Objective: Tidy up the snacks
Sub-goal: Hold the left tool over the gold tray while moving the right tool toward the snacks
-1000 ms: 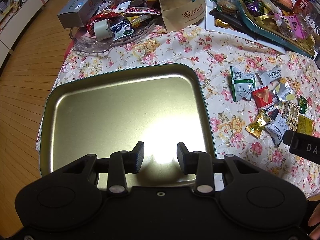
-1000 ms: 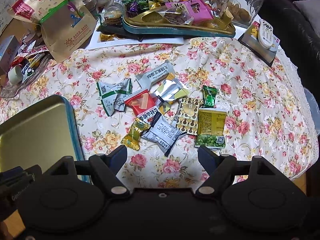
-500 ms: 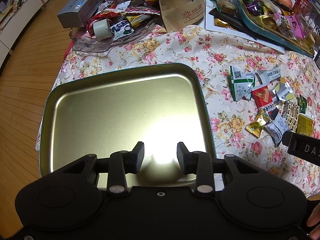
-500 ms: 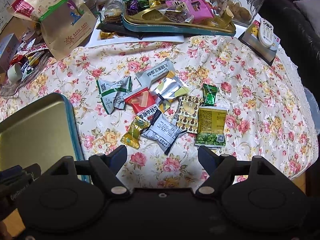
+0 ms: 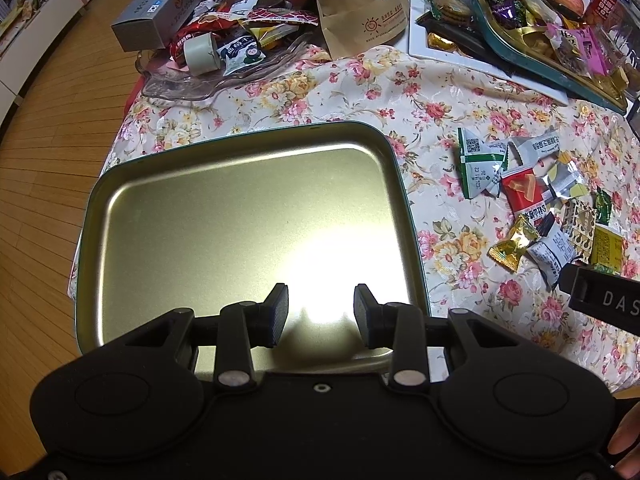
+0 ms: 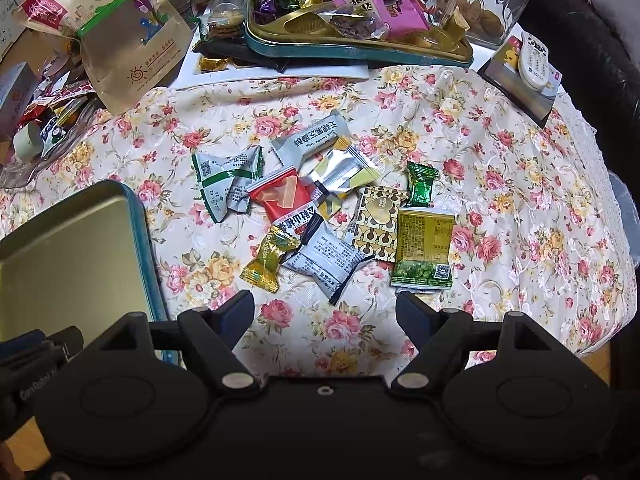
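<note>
An empty gold tin tray (image 5: pixel 168 216) with a teal rim lies on the floral tablecloth. My left gripper (image 5: pixel 321 314) hangs open over its near edge, nothing between the fingers. The same tray (image 6: pixel 60 256) shows at the left of the right wrist view. Several wrapped snacks lie in a loose pile to the tray's right: a red packet (image 6: pixel 282 200), a gold candy (image 6: pixel 269 258), a grey-white packet (image 6: pixel 326 258), a green-yellow packet (image 6: pixel 426 246) and a small green candy (image 6: pixel 420 184). My right gripper (image 6: pixel 325 316) stands open just short of the pile, holding nothing.
A teal tin (image 6: pixel 356 42) heaped with sweets, a brown paper bag (image 6: pixel 120 36), a glass jar (image 6: pixel 492 4) and a remote (image 6: pixel 534 60) crowd the table's far side. A glass dish (image 5: pixel 224 68) of snacks and a grey box (image 5: pixel 156 10) sit far left. Wooden floor lies beyond the table's left edge.
</note>
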A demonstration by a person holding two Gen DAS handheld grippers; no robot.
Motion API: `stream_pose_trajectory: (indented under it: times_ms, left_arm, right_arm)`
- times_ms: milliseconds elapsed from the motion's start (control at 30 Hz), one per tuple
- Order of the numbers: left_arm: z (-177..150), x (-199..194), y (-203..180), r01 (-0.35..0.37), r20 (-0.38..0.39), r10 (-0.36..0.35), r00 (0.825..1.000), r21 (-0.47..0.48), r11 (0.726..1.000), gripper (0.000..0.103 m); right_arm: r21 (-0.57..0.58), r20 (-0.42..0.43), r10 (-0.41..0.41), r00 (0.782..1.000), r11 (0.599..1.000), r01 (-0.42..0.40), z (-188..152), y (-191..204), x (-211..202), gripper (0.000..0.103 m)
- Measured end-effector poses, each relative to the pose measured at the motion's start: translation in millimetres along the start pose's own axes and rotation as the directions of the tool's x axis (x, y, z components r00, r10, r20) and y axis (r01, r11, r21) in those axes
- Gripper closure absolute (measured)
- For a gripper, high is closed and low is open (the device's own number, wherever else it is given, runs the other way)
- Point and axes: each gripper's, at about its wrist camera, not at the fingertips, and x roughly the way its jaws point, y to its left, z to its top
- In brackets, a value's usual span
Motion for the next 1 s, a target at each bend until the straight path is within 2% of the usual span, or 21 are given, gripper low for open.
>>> stream_pose_trajectory:
  times_ms: [600, 1000]
  left_arm:
    - [1, 1, -4, 0.021, -0.018, -0.021, 1.000, 0.000, 1.000, 0.059]
    - [3, -2, -35, 0.040, -0.031, -0.039, 0.999, 0.047, 0.998, 0.059]
  right_arm:
    - [-0.020, -0.011, -0.006, 1.000, 1.000, 0.006, 0, -2, 2, 0.022]
    - [0.062, -0.041, -0.023, 0.999, 0.998, 0.026, 0, -48, 12, 0.022]
